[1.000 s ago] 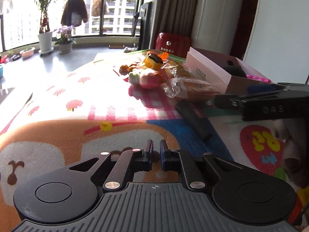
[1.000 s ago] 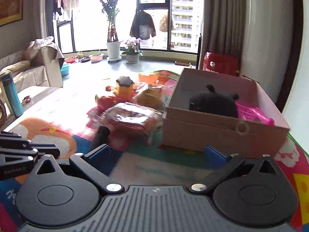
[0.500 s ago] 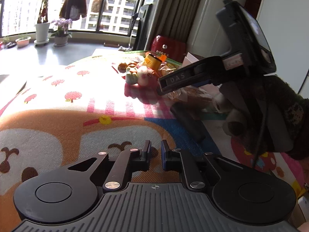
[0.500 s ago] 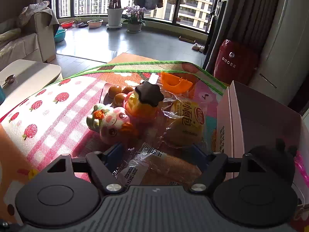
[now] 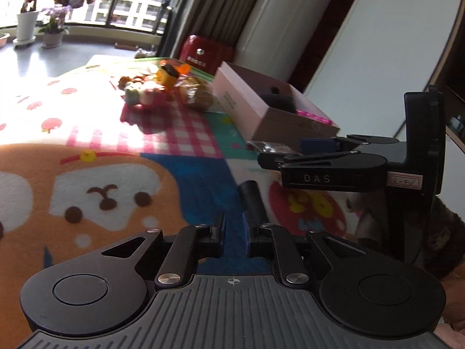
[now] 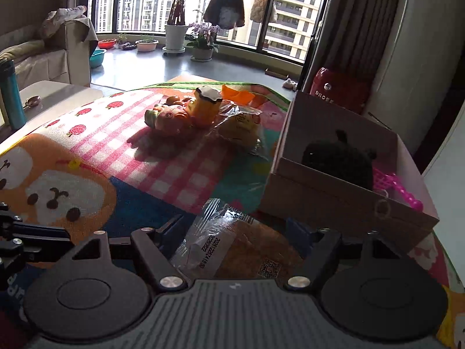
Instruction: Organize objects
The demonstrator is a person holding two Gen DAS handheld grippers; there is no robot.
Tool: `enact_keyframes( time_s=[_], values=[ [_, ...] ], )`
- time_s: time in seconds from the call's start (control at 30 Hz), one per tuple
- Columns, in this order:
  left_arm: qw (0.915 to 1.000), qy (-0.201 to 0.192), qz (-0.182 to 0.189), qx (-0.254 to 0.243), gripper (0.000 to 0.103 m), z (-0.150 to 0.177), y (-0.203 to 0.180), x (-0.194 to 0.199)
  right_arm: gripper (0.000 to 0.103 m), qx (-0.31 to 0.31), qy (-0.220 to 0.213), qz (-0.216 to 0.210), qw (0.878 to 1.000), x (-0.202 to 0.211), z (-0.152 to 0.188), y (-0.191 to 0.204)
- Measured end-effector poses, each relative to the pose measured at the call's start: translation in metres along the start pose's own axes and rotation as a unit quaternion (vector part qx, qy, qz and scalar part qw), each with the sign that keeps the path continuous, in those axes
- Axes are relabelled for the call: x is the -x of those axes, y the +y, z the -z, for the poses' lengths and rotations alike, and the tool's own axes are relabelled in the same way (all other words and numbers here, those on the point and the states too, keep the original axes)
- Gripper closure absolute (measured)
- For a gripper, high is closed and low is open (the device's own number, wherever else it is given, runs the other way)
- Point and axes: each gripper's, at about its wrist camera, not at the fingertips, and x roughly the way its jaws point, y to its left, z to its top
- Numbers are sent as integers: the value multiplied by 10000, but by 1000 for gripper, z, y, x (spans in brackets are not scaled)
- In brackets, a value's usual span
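The right claw [image 6: 232,232] is clamped on a wrapped bread packet [image 6: 241,250], with the pink box [image 6: 334,200] just ahead to its right. The slippery wrapper could slide free mid-carry. The left claw [image 5: 234,232] is shut, empty.

Both wrist cameras look forward, tilted down, low over the desk [image 5: 122,133]. Both views share the toys [image 6: 174,116] and the box [image 5: 261,107].

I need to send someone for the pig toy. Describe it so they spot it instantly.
Start at the pink cardboard box on the patterned mat, then look left to the cluster on the pink checked patch. The pig toy lies at the cluster's left edge, beside the yellow toy with a black cap; it alone is a rounded pink figure with a green end.
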Motion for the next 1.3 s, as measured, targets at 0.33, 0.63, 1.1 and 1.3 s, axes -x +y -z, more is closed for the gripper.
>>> enact_keyframes(
  time_s=[0.33, 0.63, 1.1, 1.3],
  values=[
    [9946, 292, -505, -854, 72, -10, -65, -57, 4, -601, -998, 590, 9914, 74, 40, -50],
    [9848, 577, -725, -1468, 72, -7, -93, -91, 2, -1178, -792, 767, 9869, 74, 82, -87],
    [9879, 298, -1197, -941, 81, -18, -48, -74, 0, -1052, -590, 181, 9925, 63, 78, -73],
    [9893, 269, -1146, -862, 81, -20, -41, -70, 0, -702, -303, 151, 9970, 39, 67, -58]
  ],
)
